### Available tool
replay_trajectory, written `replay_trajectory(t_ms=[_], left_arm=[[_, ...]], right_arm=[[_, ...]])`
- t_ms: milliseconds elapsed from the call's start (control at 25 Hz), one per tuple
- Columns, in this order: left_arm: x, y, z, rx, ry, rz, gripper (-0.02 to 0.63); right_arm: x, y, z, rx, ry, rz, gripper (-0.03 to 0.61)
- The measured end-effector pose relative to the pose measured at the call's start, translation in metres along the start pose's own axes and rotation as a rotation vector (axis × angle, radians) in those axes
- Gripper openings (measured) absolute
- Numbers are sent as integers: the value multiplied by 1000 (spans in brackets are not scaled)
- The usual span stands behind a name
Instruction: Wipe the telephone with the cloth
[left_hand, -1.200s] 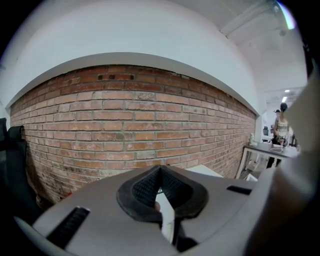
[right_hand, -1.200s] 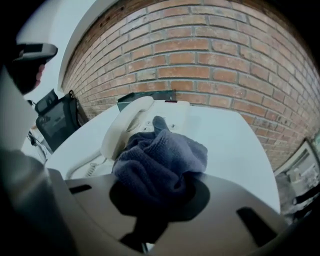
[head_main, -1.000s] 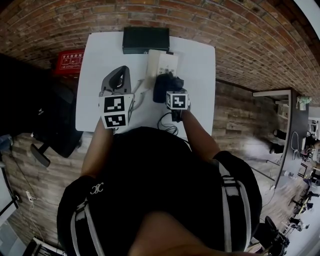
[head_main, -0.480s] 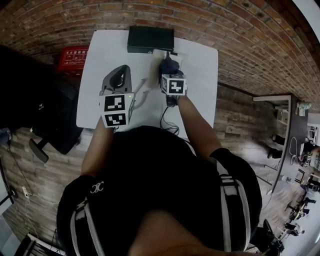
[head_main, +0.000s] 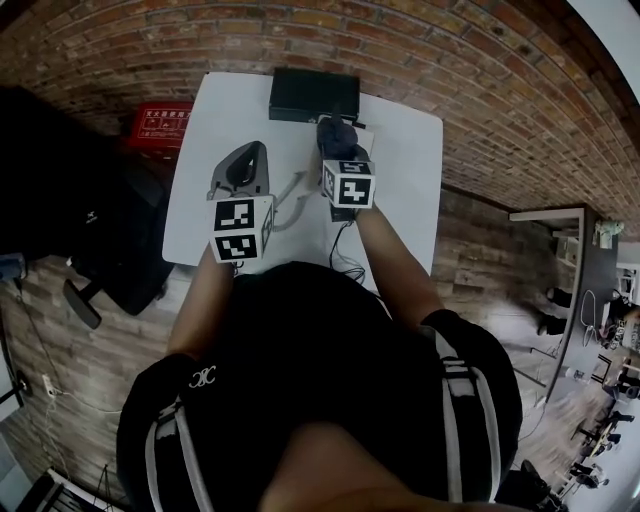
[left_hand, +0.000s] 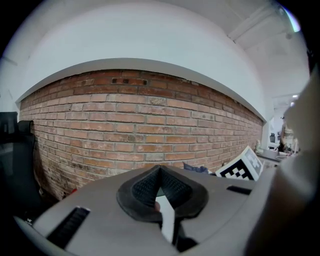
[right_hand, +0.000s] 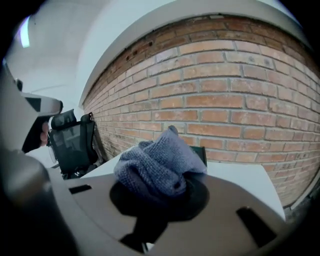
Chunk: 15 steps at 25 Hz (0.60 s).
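While left claw (left_hand: 159, 171) sits over table (head_main: 195, 210), jaws together & empty, right claw (head_main: 338, 150) is clamped on cloth (right_hand: 157, 162). Telephone (head_main: 364, 137) is mostly hidden right under it, just before black box (head_main: 313, 95).

A white table (head_main: 200, 215) is set against a brick wall (head_main: 470, 70). A black box (head_main: 313, 95) is laid at its far edge, just beyond the right gripper (head_main: 338, 148). A pale cord (head_main: 290, 190) is seen between that gripper and the left gripper (head_main: 248, 155). A dark cable (head_main: 345, 255) is trailed behind the right one, towards the near edge.
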<state>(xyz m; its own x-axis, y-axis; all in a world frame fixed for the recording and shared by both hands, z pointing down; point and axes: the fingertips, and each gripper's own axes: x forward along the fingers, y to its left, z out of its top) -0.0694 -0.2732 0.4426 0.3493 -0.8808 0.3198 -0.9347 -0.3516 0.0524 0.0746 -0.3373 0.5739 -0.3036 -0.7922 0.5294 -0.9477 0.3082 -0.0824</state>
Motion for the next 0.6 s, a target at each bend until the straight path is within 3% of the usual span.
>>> replay_trajectory(t_ms=[360, 480, 600], left_arm=[[2, -14, 22, -22, -70, -31, -5], [3, -19, 32, -34, -88, -50, -5], [6, -26, 39, -34, -96, -69, -3]], right_arm=[[-121, -26, 104, 41, -418, -71, 40], [-159, -41, 118, 54, -497, -118, 40], [-179, -55, 115, 69, -514, -155, 40]])
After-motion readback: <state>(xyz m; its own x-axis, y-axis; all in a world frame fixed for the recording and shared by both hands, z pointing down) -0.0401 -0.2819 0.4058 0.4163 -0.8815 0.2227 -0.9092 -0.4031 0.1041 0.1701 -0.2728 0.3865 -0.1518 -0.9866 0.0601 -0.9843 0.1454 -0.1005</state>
